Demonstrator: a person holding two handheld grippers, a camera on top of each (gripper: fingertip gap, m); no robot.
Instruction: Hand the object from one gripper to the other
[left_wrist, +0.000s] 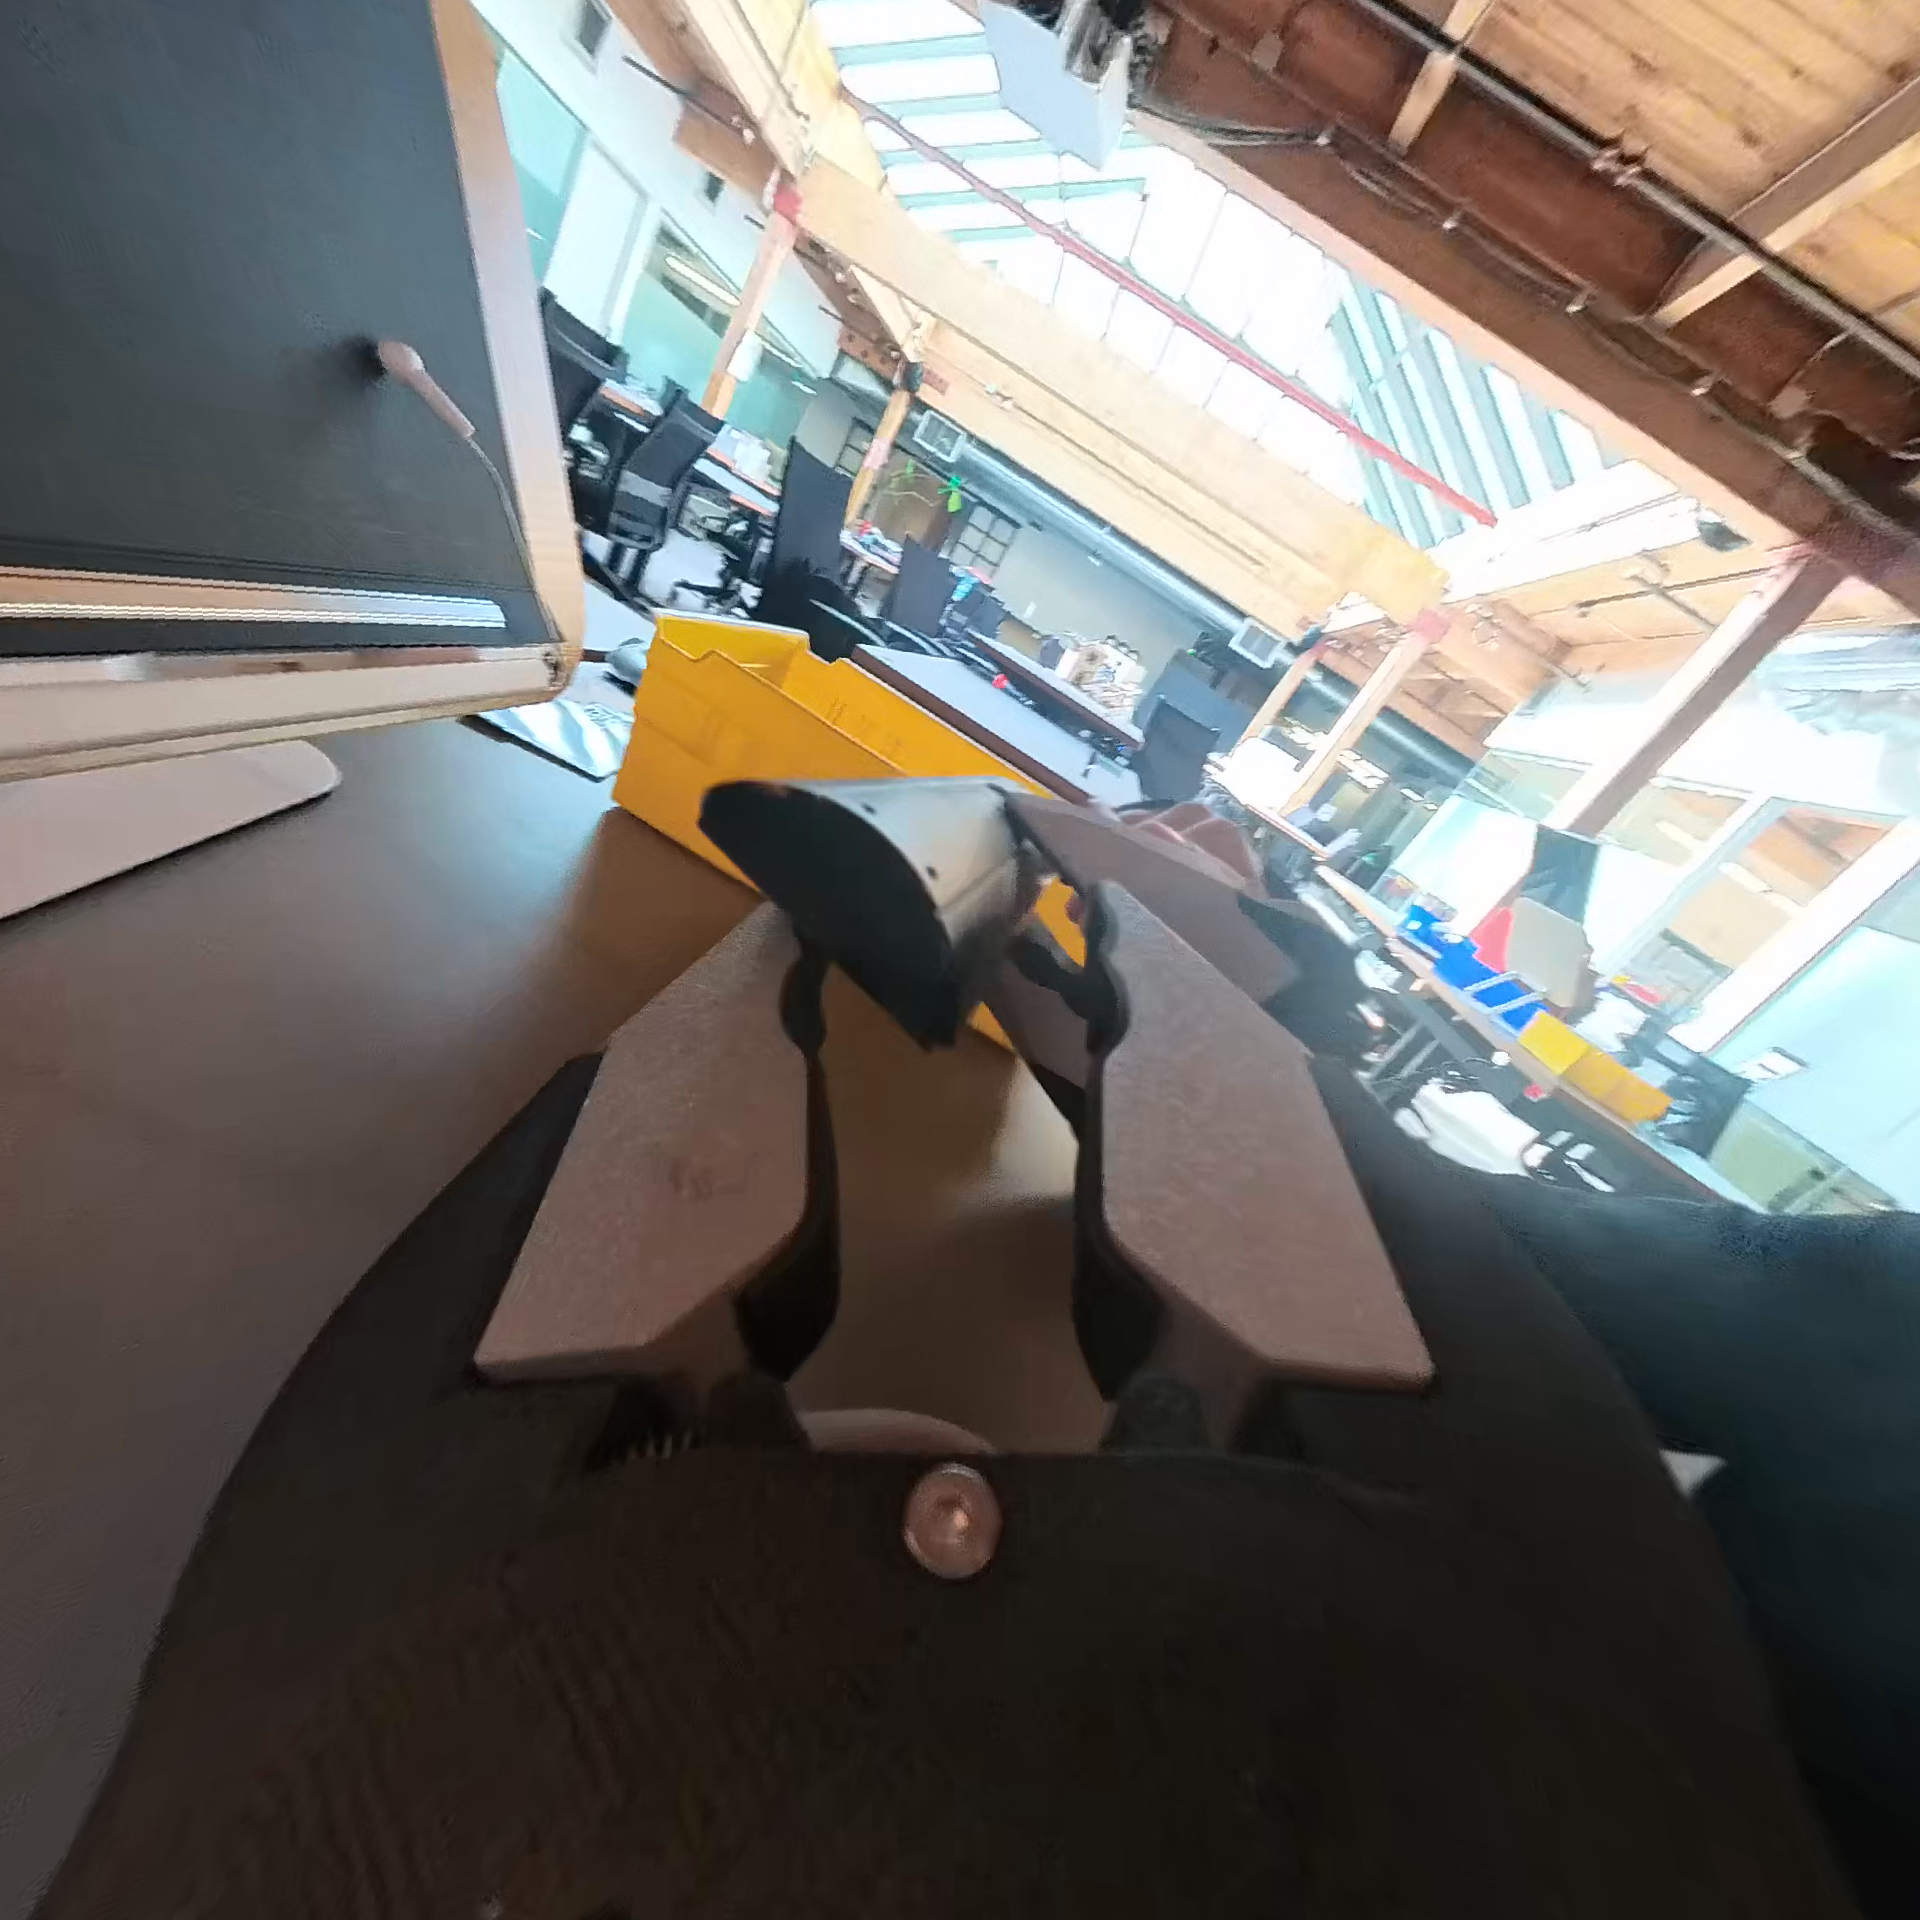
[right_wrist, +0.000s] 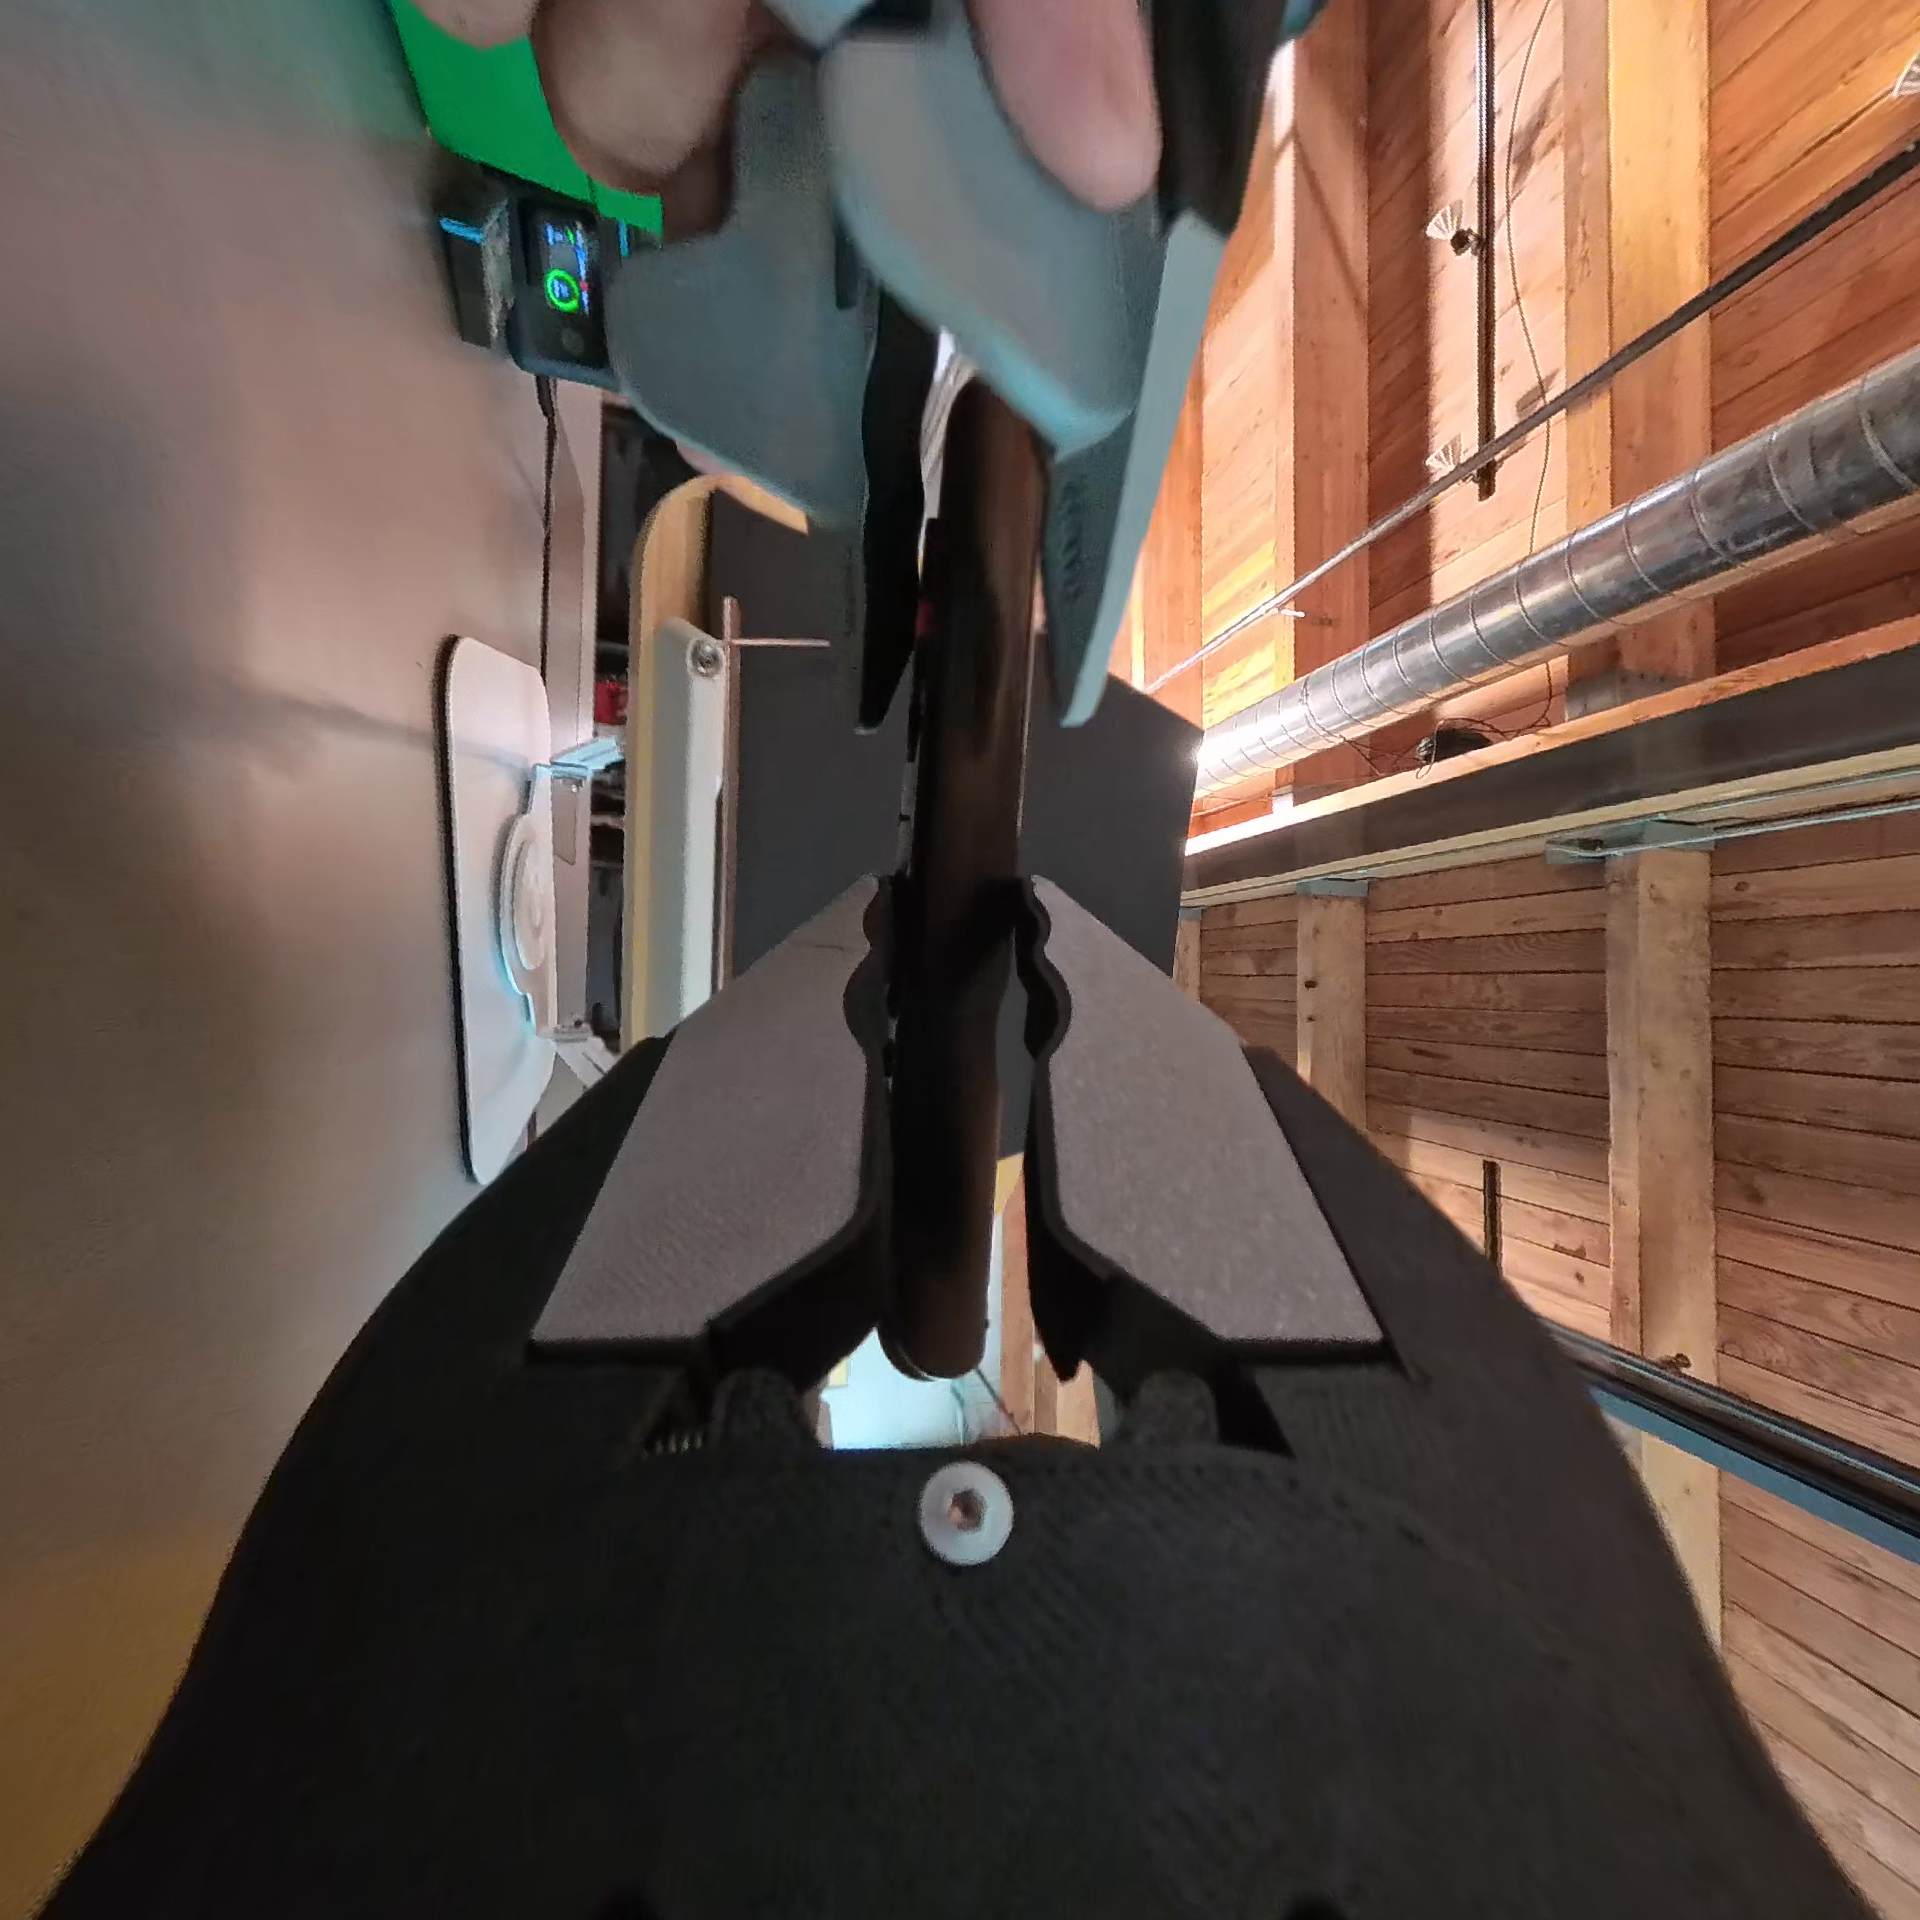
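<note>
The object is a tool with a black and silver head (left_wrist: 883, 883) and a dark brown handle (right_wrist: 956, 1091). My right gripper (right_wrist: 956, 904) is shut on the handle, which runs forward between its pads. Its fingers (left_wrist: 1164, 883) reach in from the right in the left wrist view. My left gripper (left_wrist: 945, 935) has its jaws on either side of the head, close against it. I cannot tell whether they press on it. The left gripper also shows in the right wrist view (right_wrist: 971, 717), around the tool's far end, with a person's fingers (right_wrist: 1070, 104) behind it.
A dark desk (left_wrist: 312, 1039) lies below. A monitor (left_wrist: 239, 312) on a white stand stands at the left, and a yellow bin (left_wrist: 727, 717) lies just beyond the tool. A dark sleeve (left_wrist: 1714, 1351) is at the right. A small lit device (right_wrist: 561, 281) sits on the desk. The tips of both grippers are at nearly the same place.
</note>
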